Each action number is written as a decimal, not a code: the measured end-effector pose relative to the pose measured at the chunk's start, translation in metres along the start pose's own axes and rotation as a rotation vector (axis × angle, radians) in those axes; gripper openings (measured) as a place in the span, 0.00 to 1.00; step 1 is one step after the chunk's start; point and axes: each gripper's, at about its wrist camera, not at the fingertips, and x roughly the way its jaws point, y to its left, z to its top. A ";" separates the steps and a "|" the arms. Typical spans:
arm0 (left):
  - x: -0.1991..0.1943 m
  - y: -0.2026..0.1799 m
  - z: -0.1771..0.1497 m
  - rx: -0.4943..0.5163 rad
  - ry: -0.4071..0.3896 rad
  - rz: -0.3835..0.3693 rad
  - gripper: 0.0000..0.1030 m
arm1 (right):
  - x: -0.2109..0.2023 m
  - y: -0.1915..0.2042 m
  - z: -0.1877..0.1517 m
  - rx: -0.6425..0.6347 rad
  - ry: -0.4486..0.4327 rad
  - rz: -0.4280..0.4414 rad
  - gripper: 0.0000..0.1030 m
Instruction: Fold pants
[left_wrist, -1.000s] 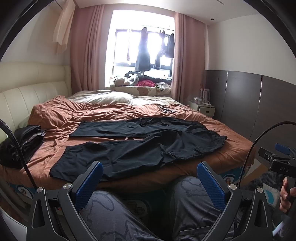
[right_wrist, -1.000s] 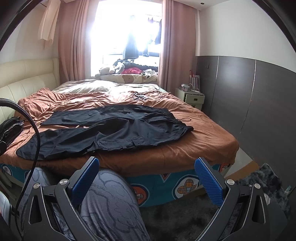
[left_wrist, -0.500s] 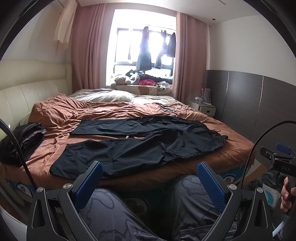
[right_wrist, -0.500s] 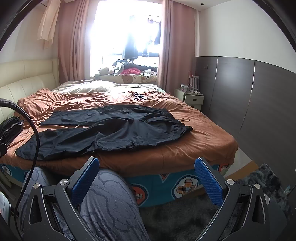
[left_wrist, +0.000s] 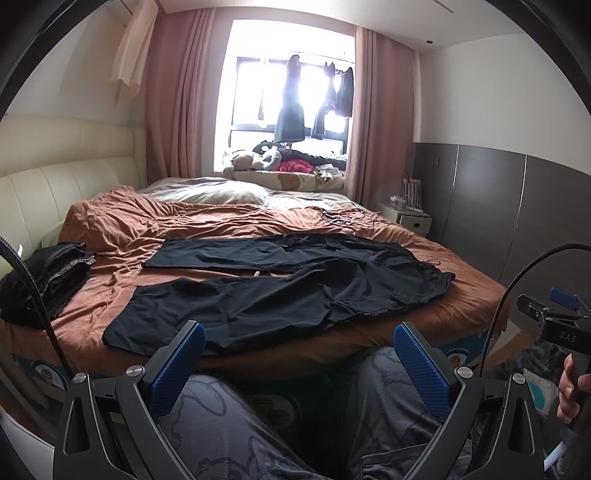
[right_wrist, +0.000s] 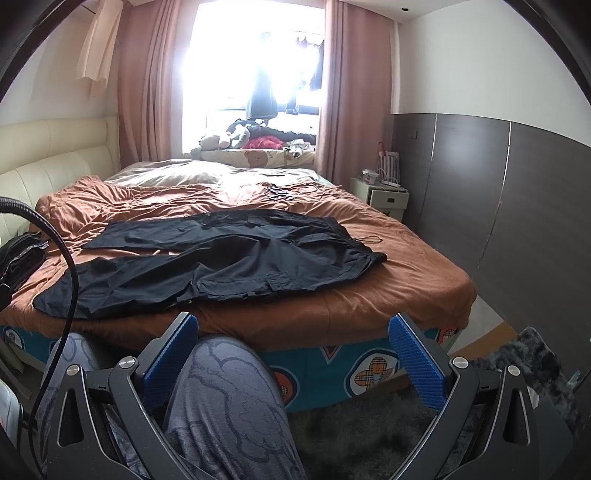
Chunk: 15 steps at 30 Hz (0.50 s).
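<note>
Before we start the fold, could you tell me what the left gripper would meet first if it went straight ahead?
Probably the near leg of the black pants; the left gripper is open, though depth is unclear.

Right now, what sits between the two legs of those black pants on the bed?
A bare strip of the orange bedcover separates the legs of the black pants; a small pale object lies in the gap, too small to identify. The left wrist view shows it best.

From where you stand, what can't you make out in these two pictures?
- Window: right view, glare washes out the hanging clothes.
- Folded dark pile: right view, cut off by the edge and crossed by a cable.
- Small things on the nightstand: left view, too small to name.
- Near hem of the black pants: left view, partly behind the left tool.
</note>
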 end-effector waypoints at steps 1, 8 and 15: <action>0.000 0.000 0.000 -0.001 -0.001 0.000 1.00 | 0.000 0.000 -0.001 0.000 0.000 0.001 1.00; -0.002 0.003 0.002 -0.002 -0.001 0.008 1.00 | 0.005 -0.003 -0.001 0.011 0.006 0.009 1.00; 0.008 0.018 0.005 -0.014 0.038 0.045 1.00 | 0.015 -0.006 0.003 0.010 0.030 0.025 1.00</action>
